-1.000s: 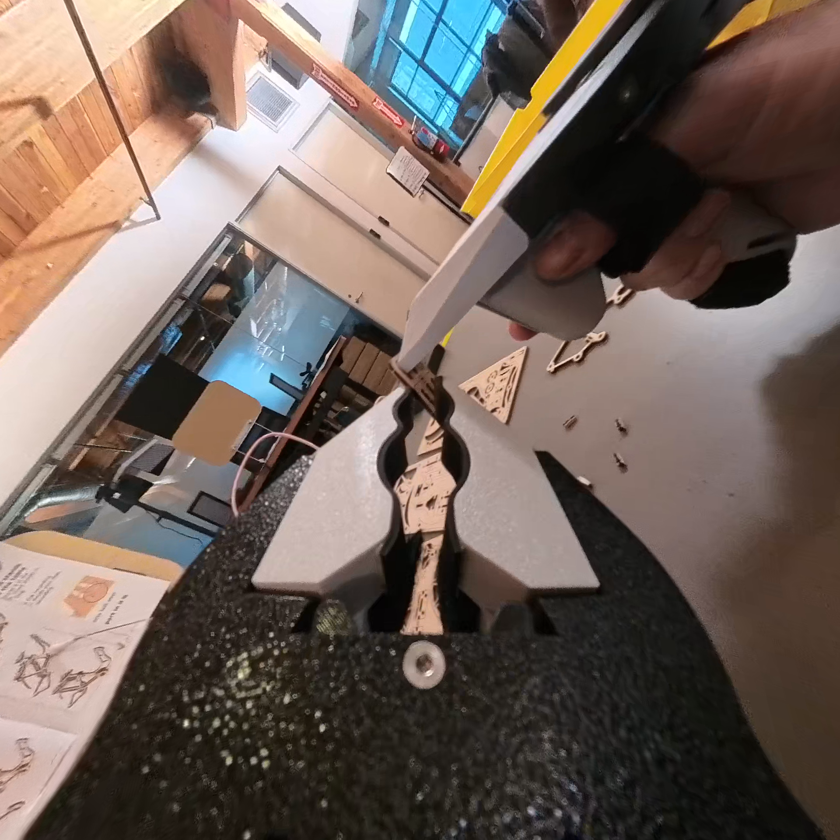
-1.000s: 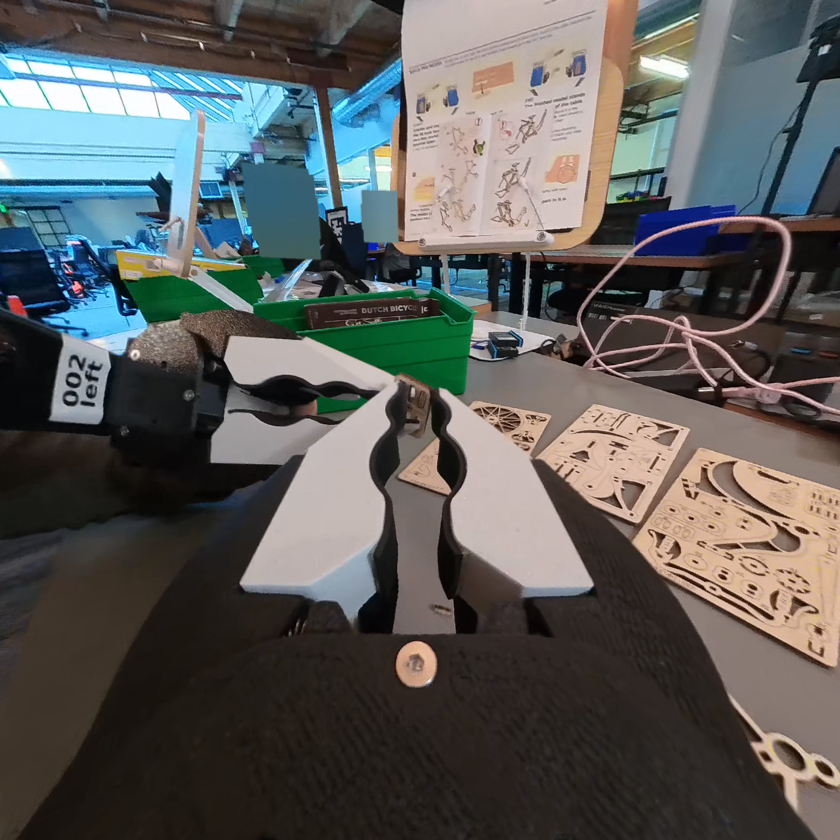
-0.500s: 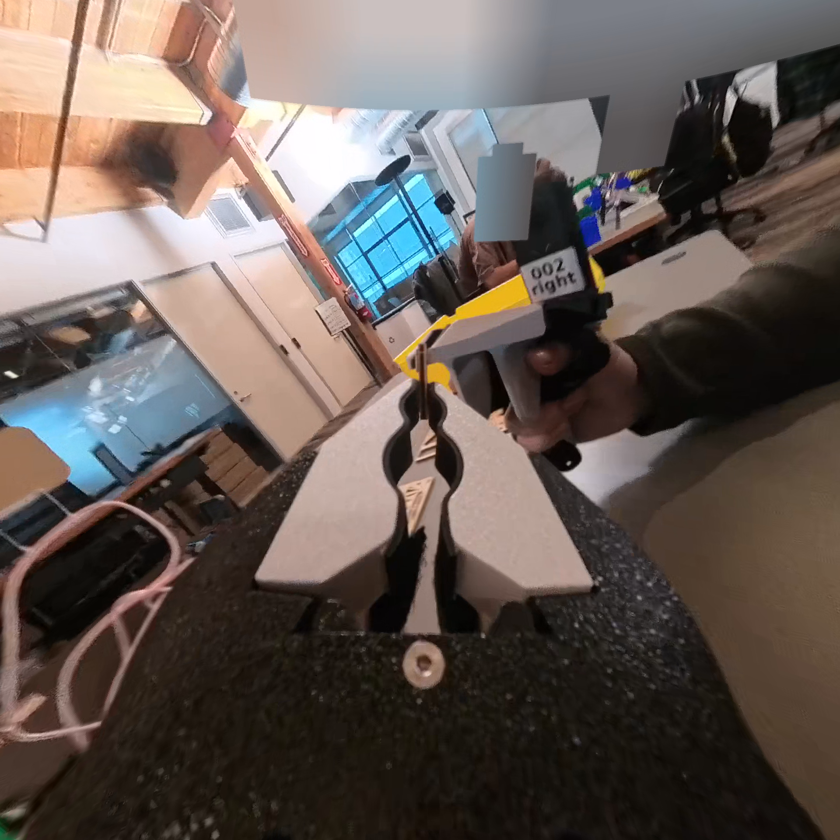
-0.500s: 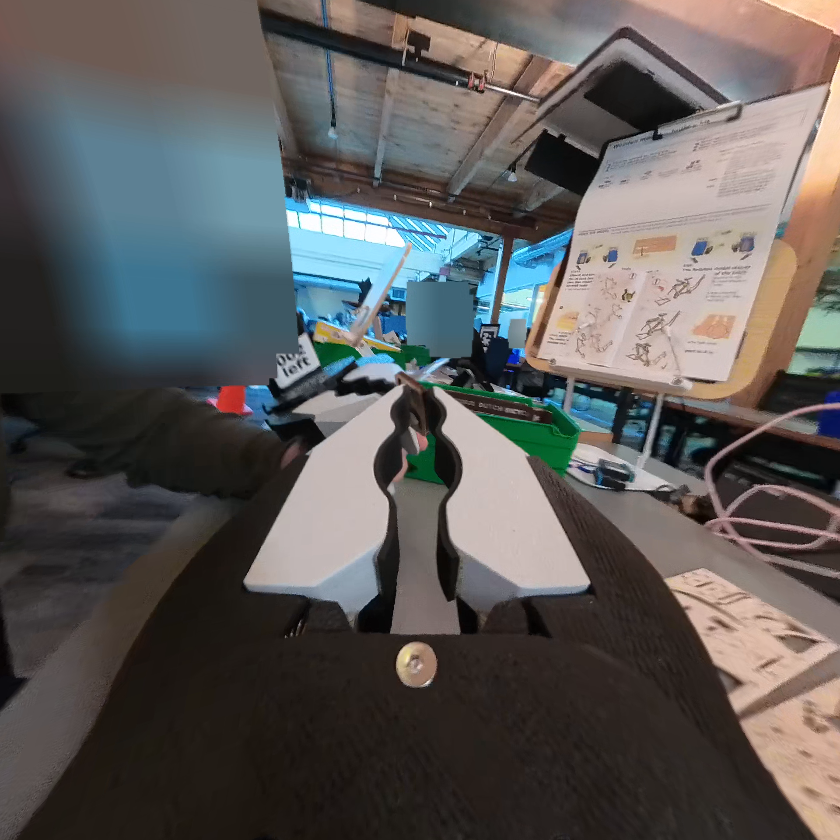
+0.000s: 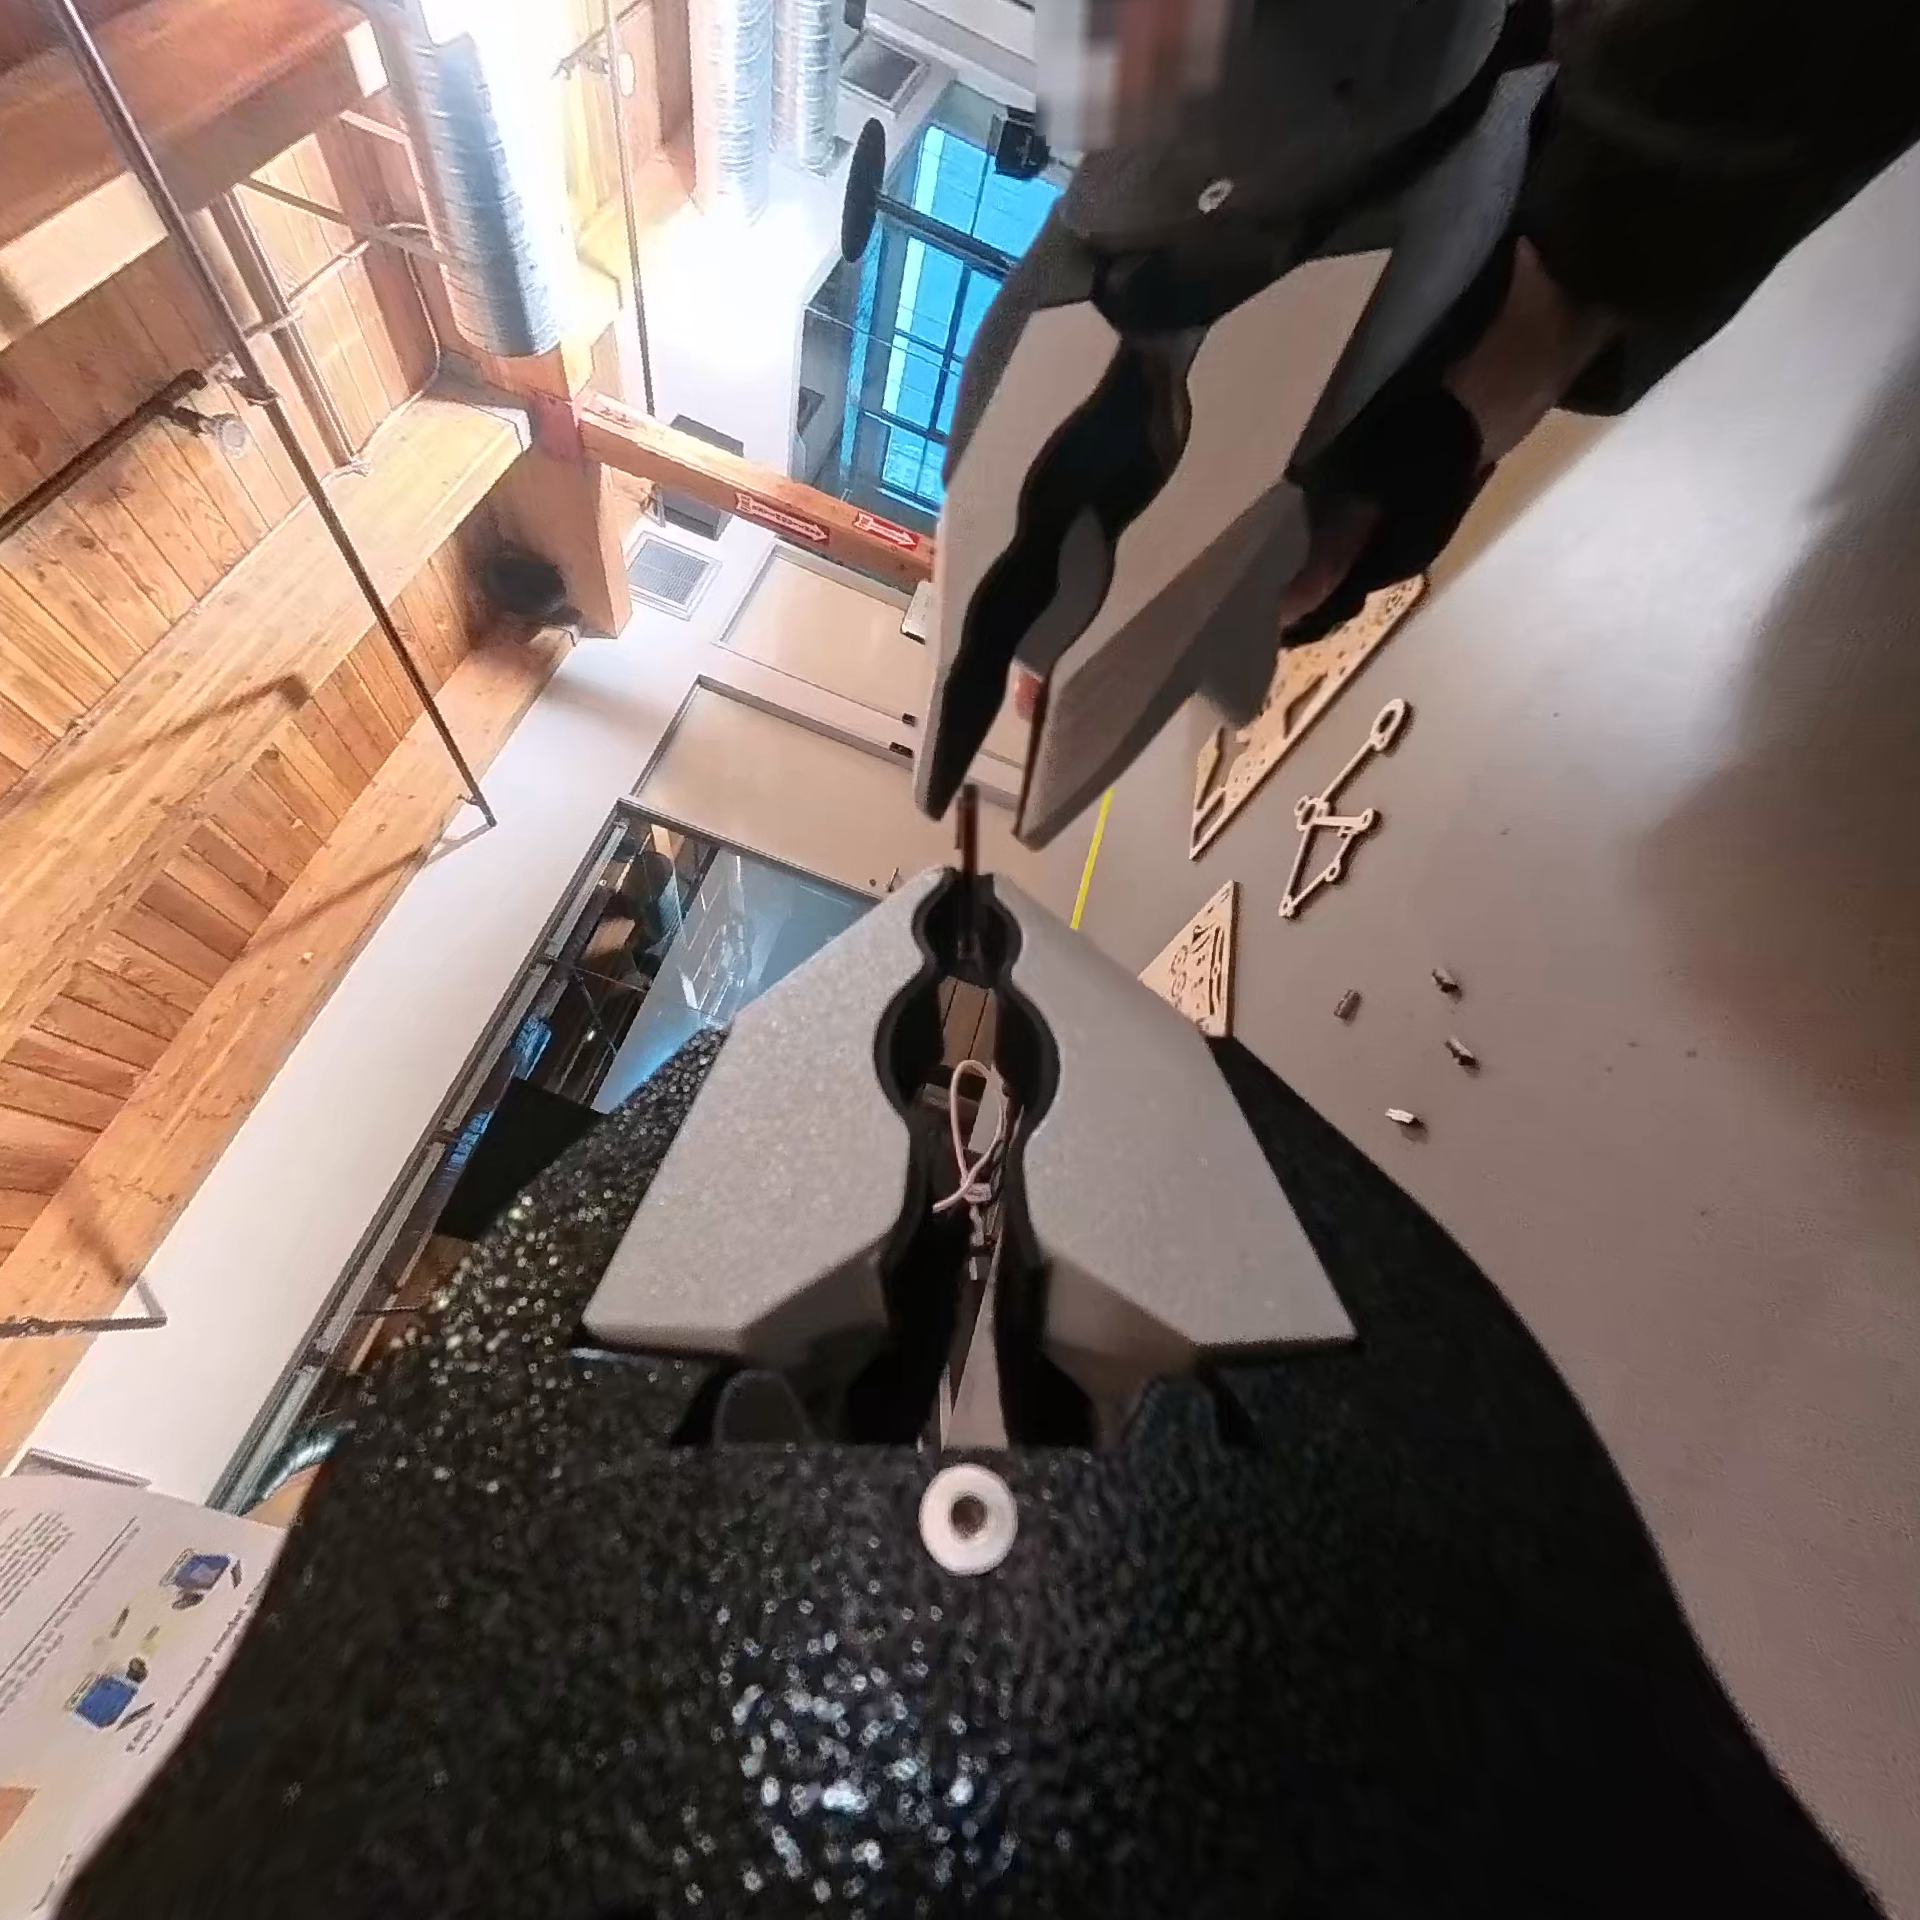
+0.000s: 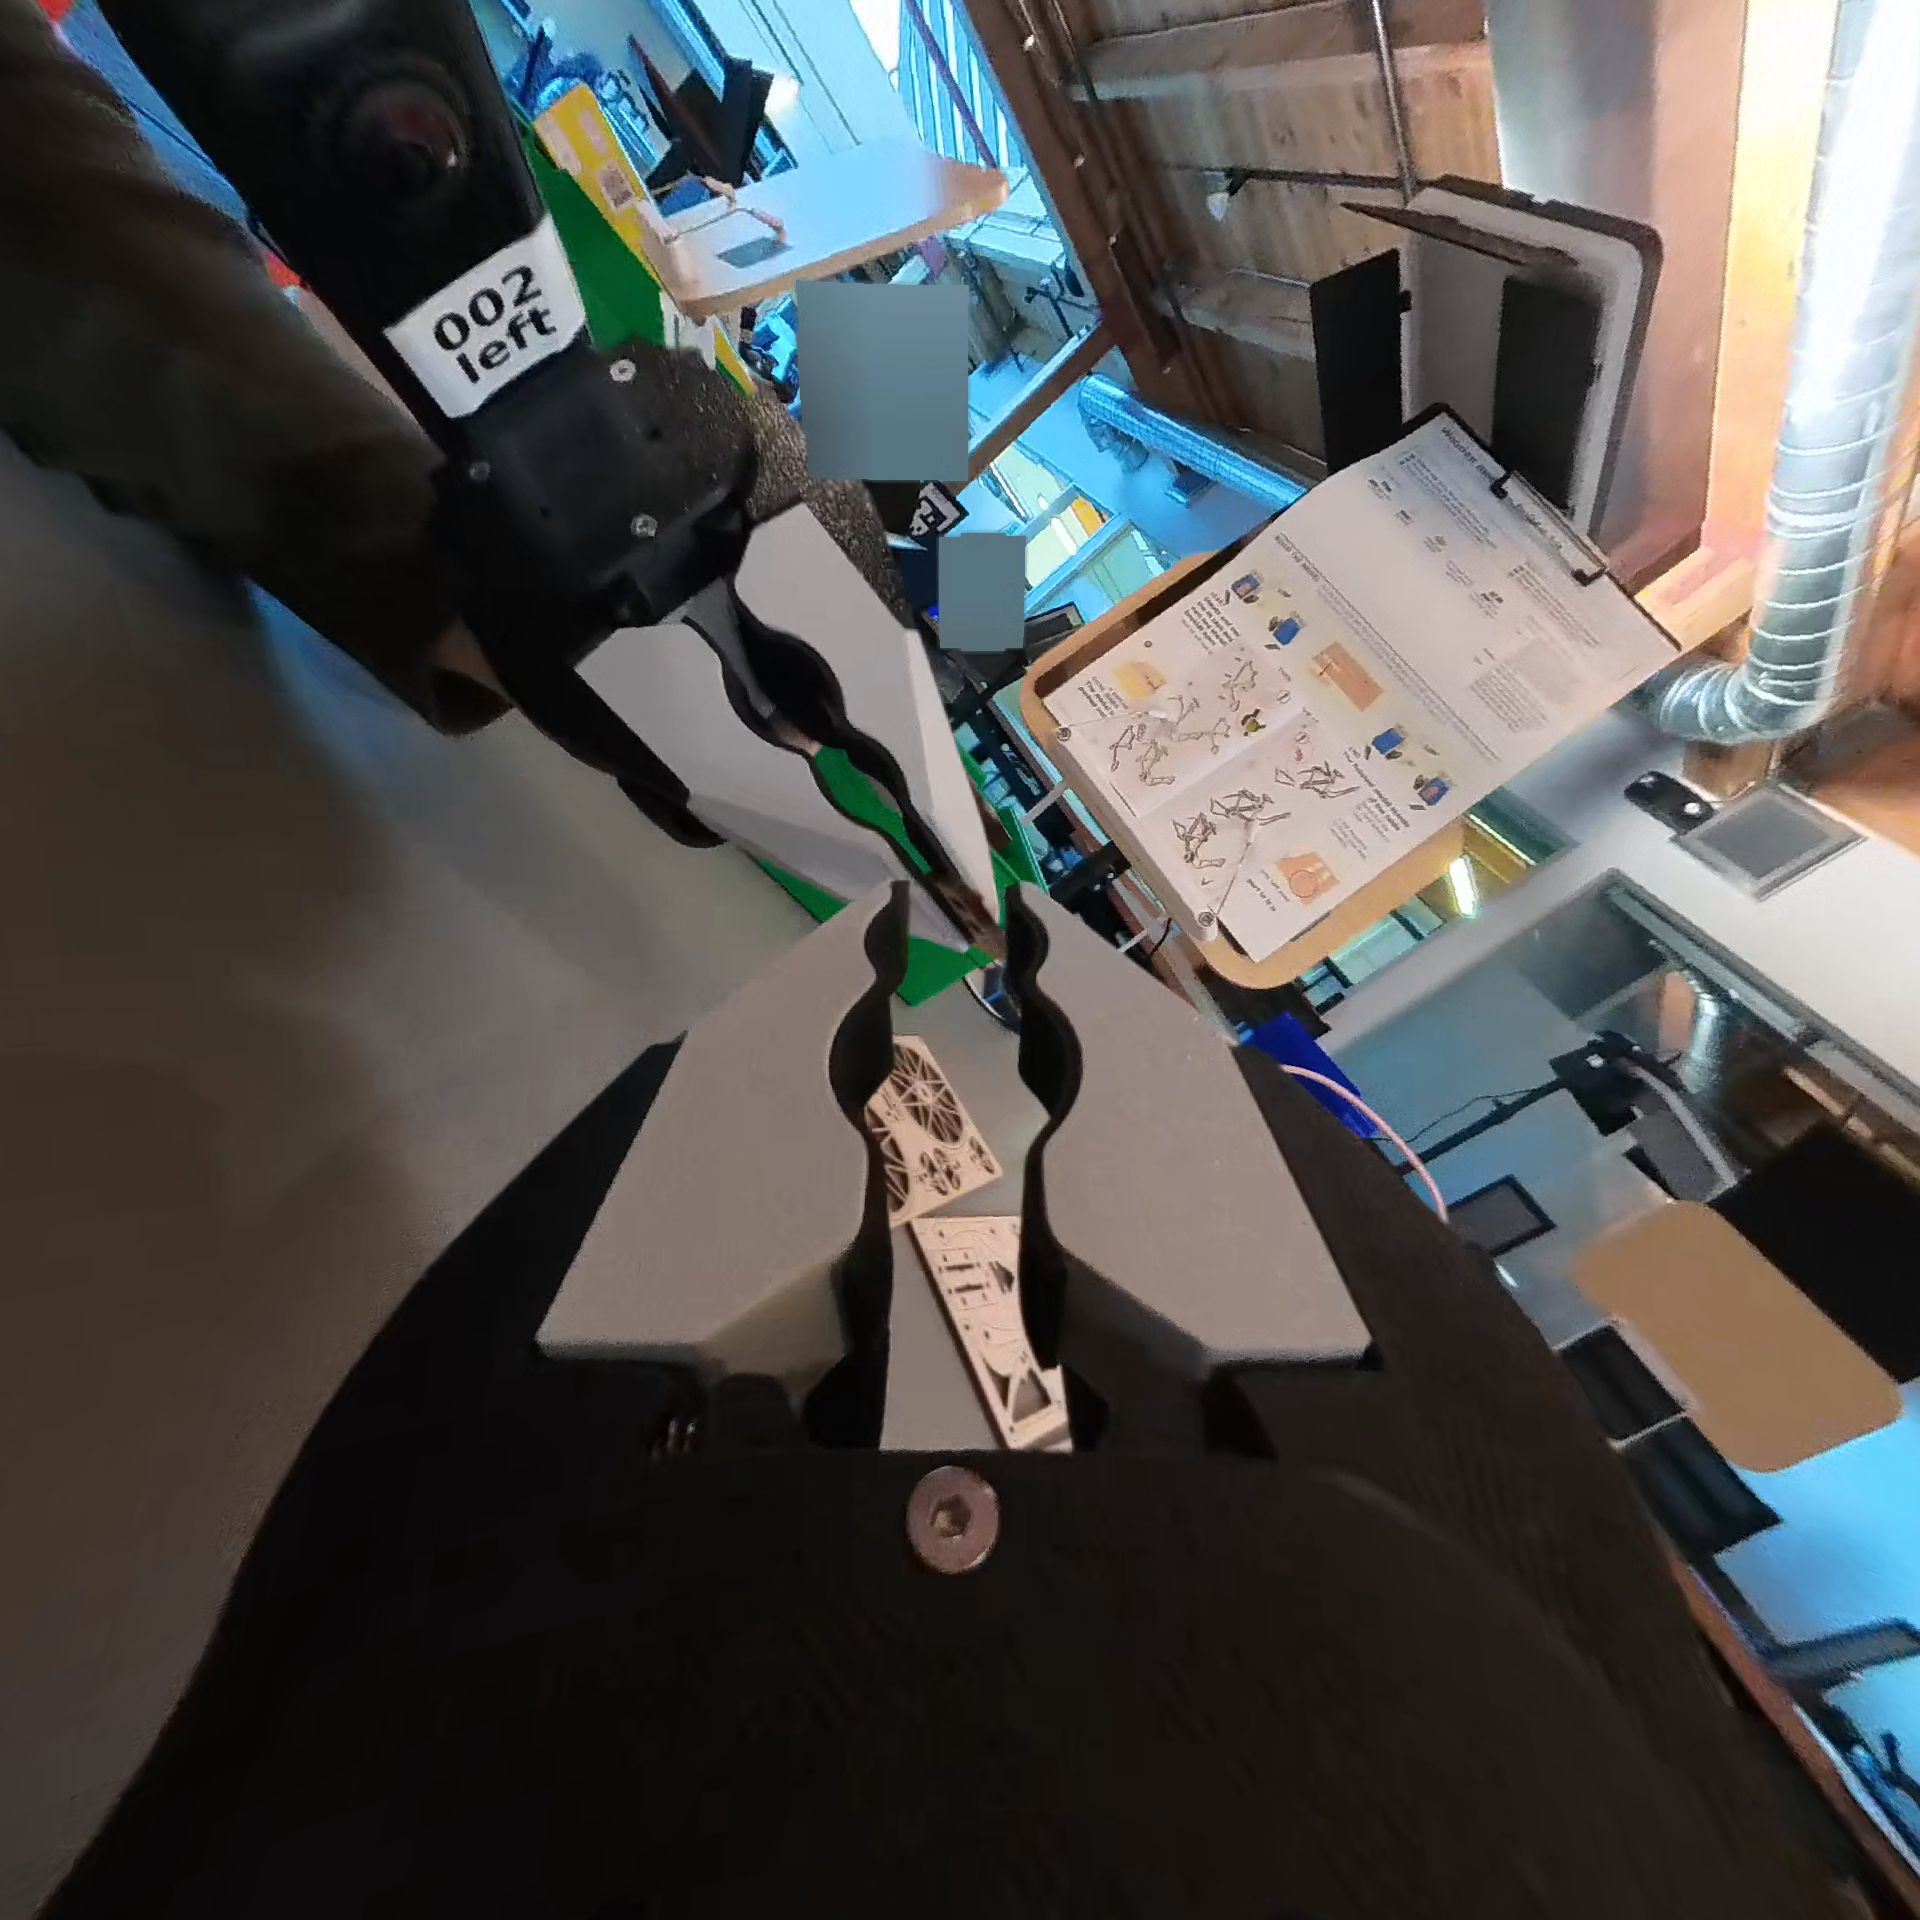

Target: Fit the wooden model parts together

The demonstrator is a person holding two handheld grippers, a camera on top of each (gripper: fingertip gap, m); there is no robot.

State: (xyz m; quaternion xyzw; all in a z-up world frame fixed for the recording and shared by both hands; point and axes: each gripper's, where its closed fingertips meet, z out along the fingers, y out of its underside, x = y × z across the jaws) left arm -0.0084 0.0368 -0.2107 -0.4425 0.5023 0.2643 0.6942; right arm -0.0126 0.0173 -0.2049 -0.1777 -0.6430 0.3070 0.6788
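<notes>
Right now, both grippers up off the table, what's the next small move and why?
Probably close the open right gripper on the free end of the wooden piece. The left gripper is shut on that thin dark strip at its tips, and the right gripper's fingers stand apart on either side of it, not clamping. Whether a second part is already on the strip cannot be told.
</notes>
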